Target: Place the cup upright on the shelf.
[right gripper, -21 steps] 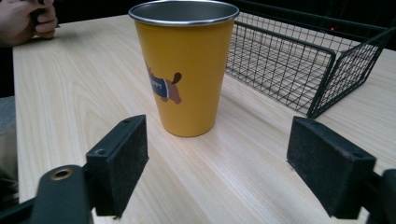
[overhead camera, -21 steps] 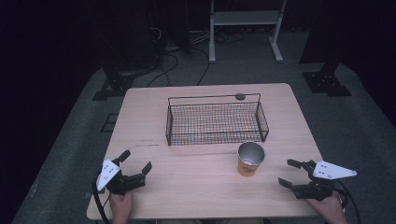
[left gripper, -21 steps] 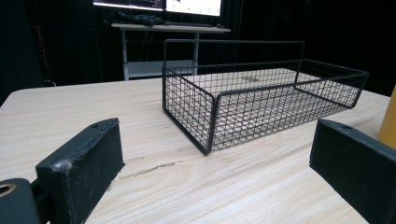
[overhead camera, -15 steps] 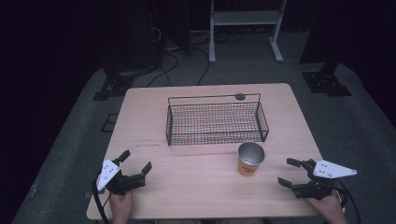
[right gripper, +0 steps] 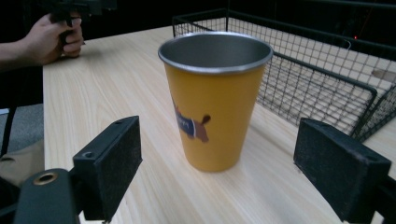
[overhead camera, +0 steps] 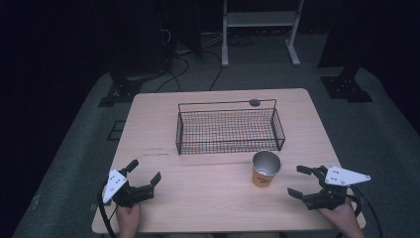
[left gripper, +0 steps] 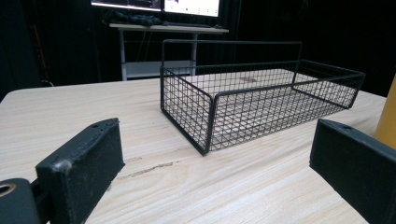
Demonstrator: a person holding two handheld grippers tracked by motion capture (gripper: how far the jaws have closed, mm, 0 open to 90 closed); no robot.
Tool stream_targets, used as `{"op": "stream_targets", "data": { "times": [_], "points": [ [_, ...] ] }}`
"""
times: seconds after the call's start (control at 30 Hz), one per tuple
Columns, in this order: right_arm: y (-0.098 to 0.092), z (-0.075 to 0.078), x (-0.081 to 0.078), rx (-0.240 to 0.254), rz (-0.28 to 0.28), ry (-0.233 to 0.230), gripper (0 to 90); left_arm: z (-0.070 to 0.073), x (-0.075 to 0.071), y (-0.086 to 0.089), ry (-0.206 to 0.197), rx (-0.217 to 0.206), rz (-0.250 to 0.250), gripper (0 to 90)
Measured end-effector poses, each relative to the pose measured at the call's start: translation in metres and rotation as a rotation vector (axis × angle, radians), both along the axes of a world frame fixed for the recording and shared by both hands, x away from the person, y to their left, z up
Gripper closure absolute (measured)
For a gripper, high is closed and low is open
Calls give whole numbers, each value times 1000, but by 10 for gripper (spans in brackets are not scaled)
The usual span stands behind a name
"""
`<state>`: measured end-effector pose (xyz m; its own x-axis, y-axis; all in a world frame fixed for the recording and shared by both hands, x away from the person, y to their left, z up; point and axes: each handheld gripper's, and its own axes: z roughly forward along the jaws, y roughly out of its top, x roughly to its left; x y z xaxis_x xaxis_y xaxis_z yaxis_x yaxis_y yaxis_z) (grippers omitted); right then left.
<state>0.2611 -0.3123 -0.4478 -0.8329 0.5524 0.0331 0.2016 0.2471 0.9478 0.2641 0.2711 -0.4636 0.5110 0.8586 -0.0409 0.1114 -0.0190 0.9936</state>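
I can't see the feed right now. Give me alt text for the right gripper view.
A yellow metal cup stands upright on the wooden table, centred ahead of the open right gripper, whose two black jaws stand apart from it on either side. A black wire basket sits behind the cup.

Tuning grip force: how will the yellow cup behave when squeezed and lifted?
The yellow cup looks rigid: its rim and inside are metal. Its tapered, smooth-looking wall may let it slip down between the pads. Probably light, and tall on a narrow base, so a side nudge could tip it.
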Motion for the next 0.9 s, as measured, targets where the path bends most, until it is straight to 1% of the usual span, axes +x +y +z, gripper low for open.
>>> {"op": "stream_targets", "data": {
  "times": [0.03, 0.27, 0.3, 0.47, 0.6, 0.73, 0.8, 0.9],
  "points": [
    [2, 1, 1, 4, 4, 0, 135, 0, 0, 0, 1, 0, 0, 17],
    [17, 6, 13, -9, 21, 15, 136, 0, 0, -1, 2, 3, 2, 17],
    [17, 6, 13, -9, 21, 15, 136, 0, 0, -1, 2, 4, 3, 17],
    [30, 7, 21, -24, 24, 28, 135, 0, 0, -1, 3, 3, 2, 17],
    [38, 9, 26, -34, 25, 28, 133, 0, 0, -1, 2, 3, 1, 16],
    [43, 10, 31, -45, 24, 33, 129, 0, 0, 0, 1, 2, 1, 17],
    [45, 8, 34, -49, 20, 49, 127, 0, 0, 0, 1, 1, 1, 17],
    [47, 7, 36, -47, 21, 55, 127, 0, 0, -1, 2, 3, 1, 17]
  ]
}}
